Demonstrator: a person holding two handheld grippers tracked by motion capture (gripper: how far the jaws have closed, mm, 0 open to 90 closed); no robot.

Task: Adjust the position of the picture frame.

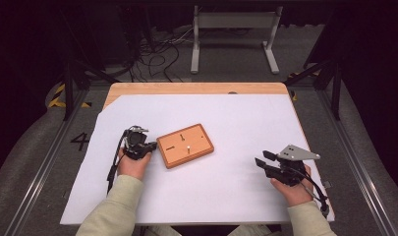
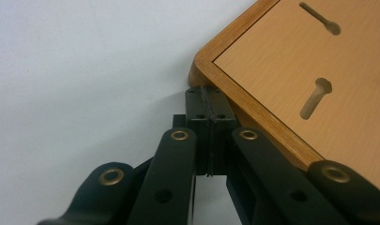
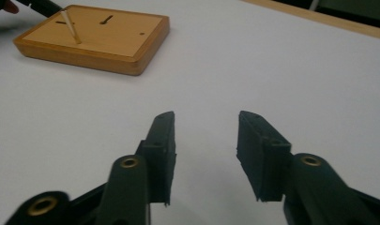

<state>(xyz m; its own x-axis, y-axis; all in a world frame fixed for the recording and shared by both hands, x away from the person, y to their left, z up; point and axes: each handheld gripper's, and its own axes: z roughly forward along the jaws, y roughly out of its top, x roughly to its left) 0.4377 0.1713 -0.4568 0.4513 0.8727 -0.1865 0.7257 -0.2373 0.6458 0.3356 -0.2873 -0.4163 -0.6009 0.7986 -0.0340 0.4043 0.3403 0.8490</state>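
While the person sat at the table, a wooden board (image 1: 185, 145) lay flat near the middle of the white sheet (image 1: 236, 187) that covered the table top (image 1: 196, 88). It was a flat brown block with a raised rim and a few thin dark slots cut into its top. A small pale peg (image 3: 69, 24) stood in the board and leaned a little to one side.

The left gripper (image 1: 137, 146) was at the left end of the board. In the left gripper view its two black jaws were pressed tight together, with nothing between them. Their tips (image 2: 208, 108) sat right at the rounded corner of the board (image 2: 291, 79). They looked like they touched the wood, but it was hard to be sure from so close. Two slots showed just past them on the board's top.

The right gripper (image 1: 263, 158) was far off to the right, well away from the board. The right hand (image 1: 292, 189) held it low over the white sheet. Its jaws stood partly apart and held nothing. In the right gripper view the white sheet showed in the gap between them (image 3: 205, 140). The board (image 3: 96, 37) lay far ahead of them, up at the left.
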